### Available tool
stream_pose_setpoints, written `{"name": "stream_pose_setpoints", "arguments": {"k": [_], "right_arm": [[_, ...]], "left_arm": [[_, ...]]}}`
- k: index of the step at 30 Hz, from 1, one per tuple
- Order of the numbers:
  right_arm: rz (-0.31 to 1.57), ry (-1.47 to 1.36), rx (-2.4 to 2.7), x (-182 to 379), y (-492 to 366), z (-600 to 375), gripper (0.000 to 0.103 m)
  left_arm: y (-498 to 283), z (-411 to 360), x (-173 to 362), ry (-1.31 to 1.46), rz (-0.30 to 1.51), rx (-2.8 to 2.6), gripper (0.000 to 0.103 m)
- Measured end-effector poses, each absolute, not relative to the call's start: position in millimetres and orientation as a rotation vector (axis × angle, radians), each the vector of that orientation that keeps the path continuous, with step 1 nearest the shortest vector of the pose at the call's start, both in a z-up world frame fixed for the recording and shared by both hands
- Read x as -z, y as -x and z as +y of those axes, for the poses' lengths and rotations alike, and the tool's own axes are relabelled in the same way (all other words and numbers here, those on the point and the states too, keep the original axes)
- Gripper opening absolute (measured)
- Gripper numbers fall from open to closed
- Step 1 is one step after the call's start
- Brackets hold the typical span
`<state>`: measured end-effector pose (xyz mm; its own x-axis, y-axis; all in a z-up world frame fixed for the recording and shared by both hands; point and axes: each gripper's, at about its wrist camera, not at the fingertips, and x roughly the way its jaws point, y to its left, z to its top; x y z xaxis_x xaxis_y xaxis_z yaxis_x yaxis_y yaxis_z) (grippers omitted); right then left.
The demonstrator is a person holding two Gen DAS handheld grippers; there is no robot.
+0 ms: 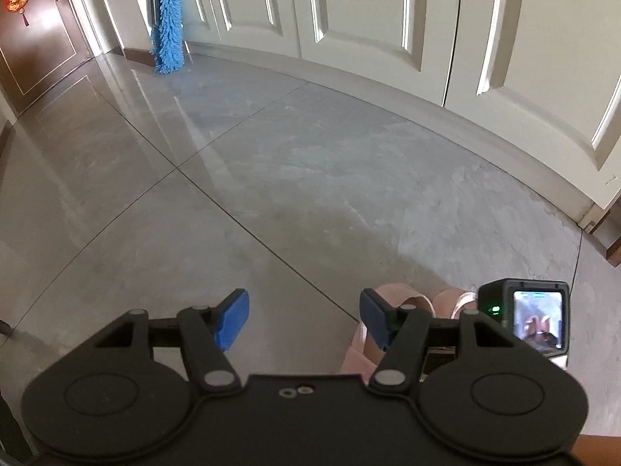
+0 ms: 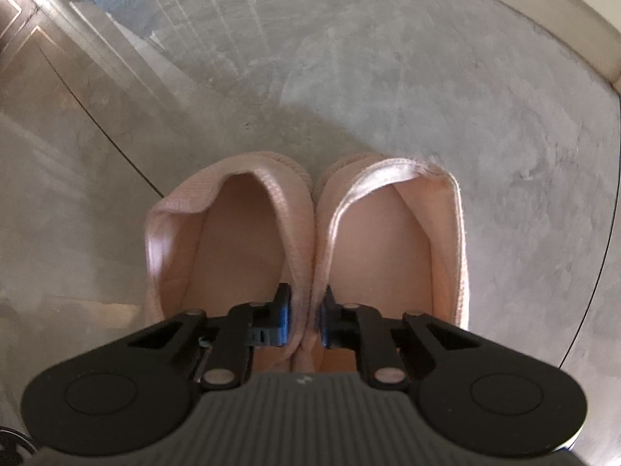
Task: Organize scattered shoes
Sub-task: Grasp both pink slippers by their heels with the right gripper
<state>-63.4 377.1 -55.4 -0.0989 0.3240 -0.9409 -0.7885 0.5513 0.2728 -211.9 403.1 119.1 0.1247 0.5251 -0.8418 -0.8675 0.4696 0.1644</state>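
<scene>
Two pink slip-on shoes, a left one [image 2: 229, 233] and a right one [image 2: 392, 233], sit side by side with toes pointing away, over the grey floor. My right gripper [image 2: 304, 320] is shut on the two inner walls of the shoes, pinched together near the heels. In the left wrist view the pink shoes [image 1: 392, 310] show behind the right finger, beside the right gripper's camera unit [image 1: 531, 318]. My left gripper [image 1: 302, 320] is open and empty above the floor, left of the shoes.
Grey tiled floor [image 1: 271, 194] stretches ahead. White panelled cabinet doors [image 1: 388, 19] run along the far side. A blue fluffy mop [image 1: 167, 27] leans at the far left corner. A brown door [image 1: 31, 39] is at the far left.
</scene>
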Motion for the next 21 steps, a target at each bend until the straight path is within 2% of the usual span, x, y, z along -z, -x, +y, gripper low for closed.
{"name": "stream_pose_setpoints", "arguments": {"k": [8,13,21], "right_arm": [[1.345,0.329,-0.971,23,43,320,0.012],[1.279,0.228,-0.938,-21,17,260,0.011],[1.134,0.051,-0.855,-144,-63,151,0.011]], "left_arm": [[194,385,-127,0.398,1.014,-0.993,0.063],[167,361,-141,0.354,1.002,-0.924,0.063],[85,305,-192,0.266,0.942,-0.765,0.063]]}}
